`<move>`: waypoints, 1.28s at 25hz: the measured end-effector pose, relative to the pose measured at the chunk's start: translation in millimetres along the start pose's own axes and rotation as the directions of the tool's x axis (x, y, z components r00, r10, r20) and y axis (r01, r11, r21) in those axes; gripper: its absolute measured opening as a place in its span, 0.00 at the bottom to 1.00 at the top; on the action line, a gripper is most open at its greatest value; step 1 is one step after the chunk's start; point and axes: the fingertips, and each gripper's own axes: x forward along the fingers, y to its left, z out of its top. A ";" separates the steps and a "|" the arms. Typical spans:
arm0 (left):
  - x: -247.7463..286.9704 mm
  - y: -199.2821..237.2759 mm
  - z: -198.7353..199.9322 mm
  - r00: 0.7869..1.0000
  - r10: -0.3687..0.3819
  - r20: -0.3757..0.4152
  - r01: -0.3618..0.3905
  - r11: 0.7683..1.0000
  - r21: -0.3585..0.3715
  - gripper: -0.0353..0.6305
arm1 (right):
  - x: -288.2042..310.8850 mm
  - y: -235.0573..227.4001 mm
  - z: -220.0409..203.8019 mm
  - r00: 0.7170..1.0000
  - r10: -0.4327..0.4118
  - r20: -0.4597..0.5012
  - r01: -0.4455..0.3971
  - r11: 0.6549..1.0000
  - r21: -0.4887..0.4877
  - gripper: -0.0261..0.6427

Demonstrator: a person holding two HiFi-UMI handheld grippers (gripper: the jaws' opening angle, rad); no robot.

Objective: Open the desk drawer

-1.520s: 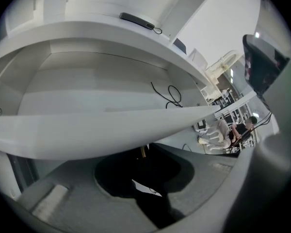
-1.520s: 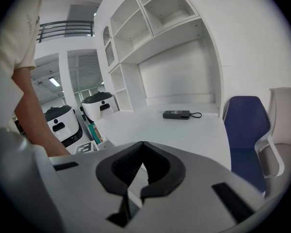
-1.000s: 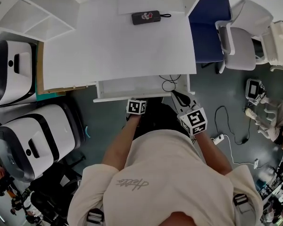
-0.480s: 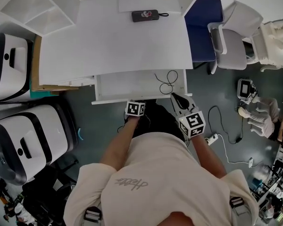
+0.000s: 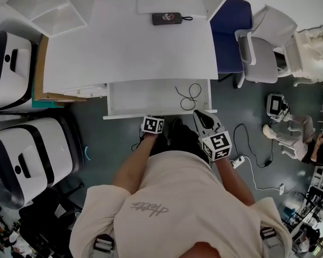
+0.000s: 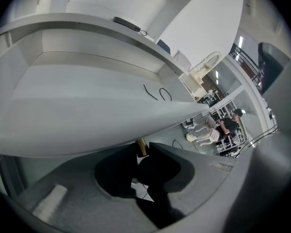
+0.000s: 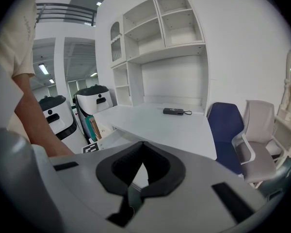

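White desk [image 5: 129, 47], seen from above, with its drawer [image 5: 145, 98] drawn out from the front edge toward 6 o'clock. Compared with one second earlier, when only a narrow strip of the drawer floor was exposed, the drawer is shown much further out. The black cable [image 5: 189, 95] coiled at its right end is now uncovered in full. A blue chair [image 5: 231, 31] is placed at 2 o'clock from the drawer. The left gripper [image 6: 140, 155] is held against the drawer front at 6 o'clock. The right gripper [image 5: 201, 118] is held just off the drawer's right front corner, touching nothing. A black case [image 5: 167, 18] is seen at 12 o'clock on the desk. In the head view the left jaws are covered by the marker cube. In the left gripper view they are shown clamped on a small brass knob [image 6: 141, 147] under the drawer front. The right gripper view shows its jaws closed together on nothing, and the wall shelves [image 7: 155, 28] over the desk
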 end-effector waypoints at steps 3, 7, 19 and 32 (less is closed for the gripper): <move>-0.4 -0.7 -2.9 1.000 0.003 -0.009 -0.003 1.000 -0.007 0.18 | -0.6 -2.2 2.2 1.000 0.014 0.005 -0.014 1.000 -0.002 0.04; 0.1 -2.4 -6.4 1.000 0.005 -0.019 -0.005 1.000 -0.012 0.18 | -3.6 -5.6 1.3 0.999 0.037 0.000 -0.037 0.999 -0.009 0.04; -2.5 -11.5 -29.8 0.997 0.042 -0.068 -0.044 0.999 -0.030 0.18 | -18.3 -22.5 -9.4 0.996 0.092 -0.007 -0.092 0.996 0.003 0.04; -6.7 -21.6 -55.4 0.994 0.072 -0.078 -0.077 0.995 -0.062 0.18 | -21.2 -23.9 -28.5 0.986 0.165 -0.024 -0.165 0.986 0.011 0.04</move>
